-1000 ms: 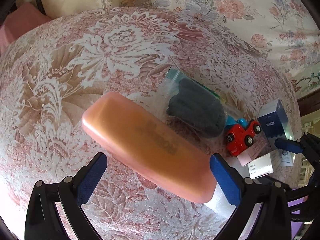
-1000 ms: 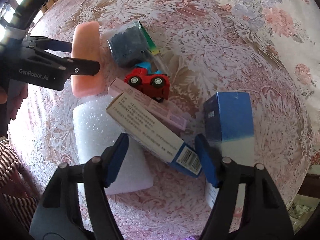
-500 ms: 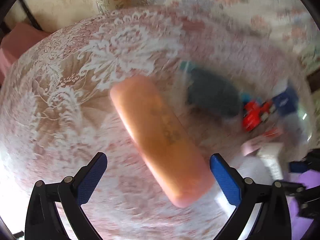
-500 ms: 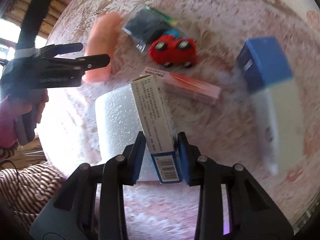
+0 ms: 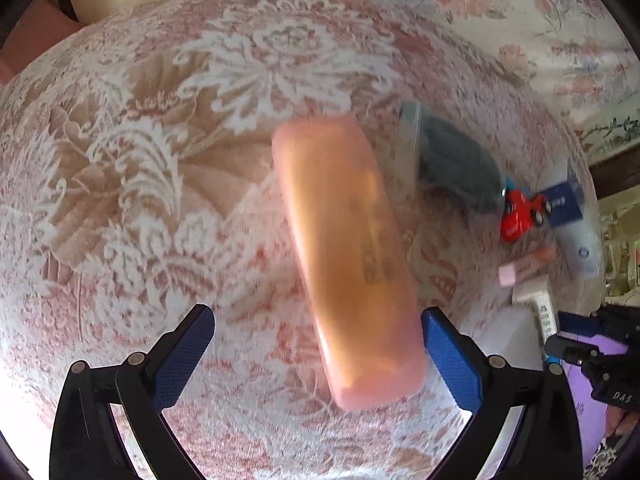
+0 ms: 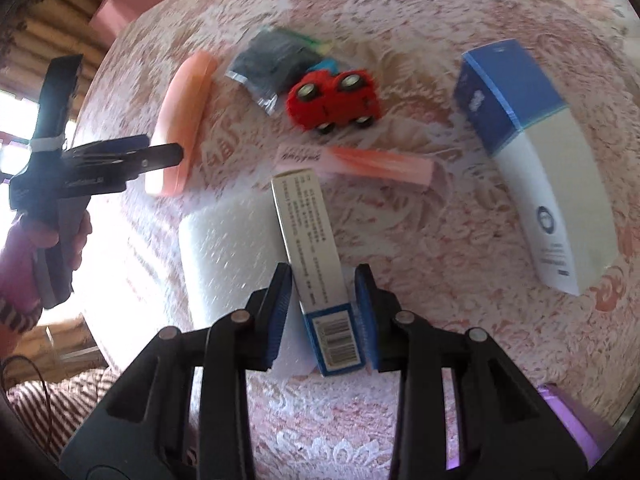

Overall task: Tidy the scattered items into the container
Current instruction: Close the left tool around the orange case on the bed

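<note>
Two hand-held grippers point(image 5: 318, 354) point(image 6: 324, 312), free room btwn

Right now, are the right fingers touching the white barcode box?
Touching. The right wrist view shows both fingers pressed against the sides of the white barcode box.

three boxes point(image 6: 310, 248), one toy car point(image 6: 334, 100)

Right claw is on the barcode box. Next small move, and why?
Probably lift it straight up: the right claw has its blue pads against both sides of the slim white box, which lies over the foam block with its far end by the pink box.
</note>
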